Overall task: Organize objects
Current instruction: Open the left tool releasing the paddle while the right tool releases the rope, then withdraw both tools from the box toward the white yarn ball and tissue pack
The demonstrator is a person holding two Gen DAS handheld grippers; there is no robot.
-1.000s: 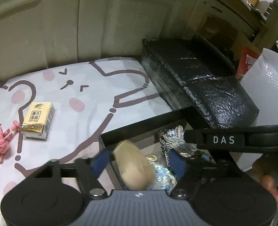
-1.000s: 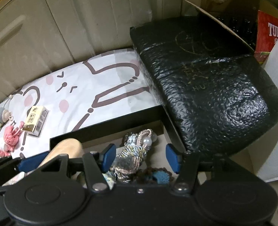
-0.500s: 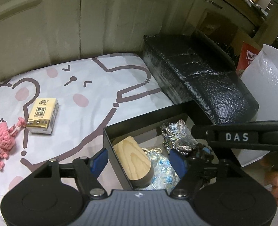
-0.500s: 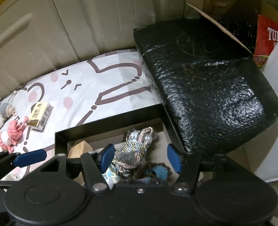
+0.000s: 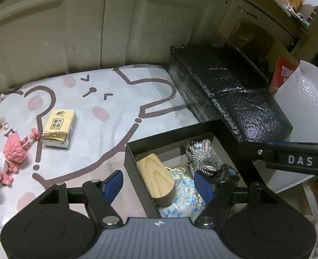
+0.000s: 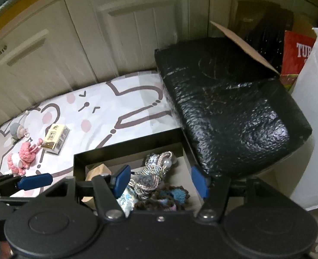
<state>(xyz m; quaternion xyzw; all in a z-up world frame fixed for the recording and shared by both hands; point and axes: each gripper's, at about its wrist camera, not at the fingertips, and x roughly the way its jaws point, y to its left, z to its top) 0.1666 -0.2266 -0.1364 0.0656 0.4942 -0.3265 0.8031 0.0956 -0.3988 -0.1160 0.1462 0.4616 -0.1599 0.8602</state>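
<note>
both grippers, left gripper point(image 5: 158, 182) and right gripper point(image 6: 160, 179), hang empty with jaws spread over the open black cardboard box point(image 5: 172, 132), which collects the pale wooden block point(image 5: 156, 176) and braided cords point(image 6: 153, 170) as sorted. unsorted on the cartoon-print mat point(image 5: 115, 108): yellow tissue pack point(image 5: 58, 128) with chinese characters, pink crocheted doll point(image 5: 5, 159). legible: "das", "tubo".

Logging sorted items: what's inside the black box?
Black box holds a wooden block, blue-white pouch, silvery cord bundle and dark crochet piece. Anything beneath is covered.
</note>
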